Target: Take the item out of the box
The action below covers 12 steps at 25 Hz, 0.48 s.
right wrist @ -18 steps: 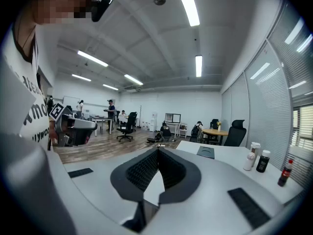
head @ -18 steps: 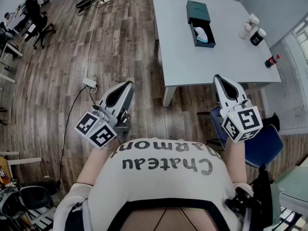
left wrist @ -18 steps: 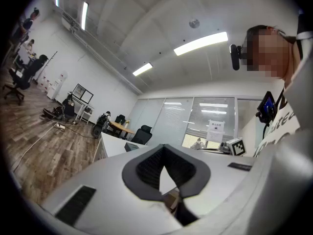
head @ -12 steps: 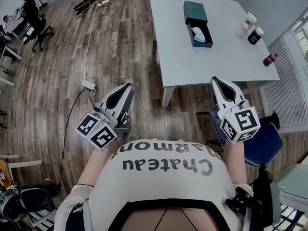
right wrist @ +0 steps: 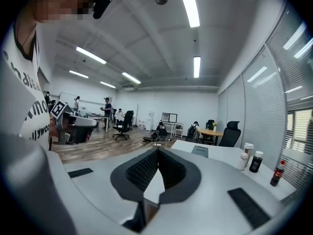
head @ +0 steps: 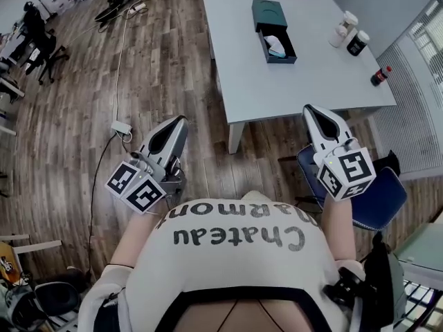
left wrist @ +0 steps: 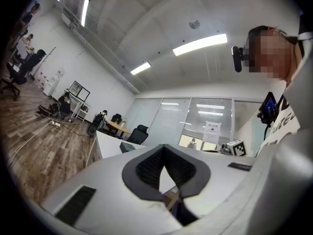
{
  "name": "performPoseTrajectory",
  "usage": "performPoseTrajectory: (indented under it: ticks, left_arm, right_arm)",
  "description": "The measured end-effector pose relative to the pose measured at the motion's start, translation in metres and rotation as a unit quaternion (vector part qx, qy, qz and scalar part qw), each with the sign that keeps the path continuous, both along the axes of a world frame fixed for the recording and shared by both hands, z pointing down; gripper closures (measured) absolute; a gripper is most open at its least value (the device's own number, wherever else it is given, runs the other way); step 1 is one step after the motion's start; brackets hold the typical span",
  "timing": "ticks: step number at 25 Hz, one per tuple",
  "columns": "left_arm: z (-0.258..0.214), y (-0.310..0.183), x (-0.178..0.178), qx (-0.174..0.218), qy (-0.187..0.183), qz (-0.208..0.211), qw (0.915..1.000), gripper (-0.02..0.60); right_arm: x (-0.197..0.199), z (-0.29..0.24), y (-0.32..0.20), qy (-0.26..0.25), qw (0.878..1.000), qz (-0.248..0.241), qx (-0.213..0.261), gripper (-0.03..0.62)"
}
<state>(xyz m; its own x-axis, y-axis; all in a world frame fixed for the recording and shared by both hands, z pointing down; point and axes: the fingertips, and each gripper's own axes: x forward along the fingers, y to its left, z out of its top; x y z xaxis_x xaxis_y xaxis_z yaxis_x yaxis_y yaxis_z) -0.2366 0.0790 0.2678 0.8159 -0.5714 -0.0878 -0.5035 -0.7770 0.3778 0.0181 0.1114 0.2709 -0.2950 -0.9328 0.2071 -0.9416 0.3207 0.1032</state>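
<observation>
A dark green box (head: 272,28) lies on the white table (head: 304,81) far ahead, its drawer pulled out toward me with a white item (head: 275,45) inside. Both grippers hang close to my body, well short of the table. My left gripper (head: 182,119) is over the wooden floor, jaws shut and empty, as the left gripper view (left wrist: 164,146) shows. My right gripper (head: 309,108) is just before the table's near edge, jaws shut with nothing in them (right wrist: 157,150). The right gripper view shows the box (right wrist: 199,151) small and distant.
Two jars (head: 344,26) (head: 357,43) and a cola bottle (head: 380,75) stand on the table's right side. A blue chair (head: 377,206) sits below my right gripper. A power strip (head: 120,127) and cable lie on the floor at left. Office chairs (head: 41,37) stand far left.
In the head view the table and box have shifted left and a little up. Both grippers keep about the same place near my body and stay shut.
</observation>
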Motion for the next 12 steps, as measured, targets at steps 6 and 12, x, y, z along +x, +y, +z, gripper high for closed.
performPoseTrajectory:
  ticks: [6,12]
  left_arm:
    - [-0.013,-0.014,0.027,0.023,0.031,0.017,0.9991,0.586]
    - [0.0,-0.062,0.065,0.021,-0.004,-0.004,0.9998,0.586]
  right_arm:
    - [0.017,-0.004,-0.006,-0.028,0.999,0.008,0.024,0.594]
    - [0.051,0.011,-0.053,-0.034,0.999,-0.006,0.011,0.594]
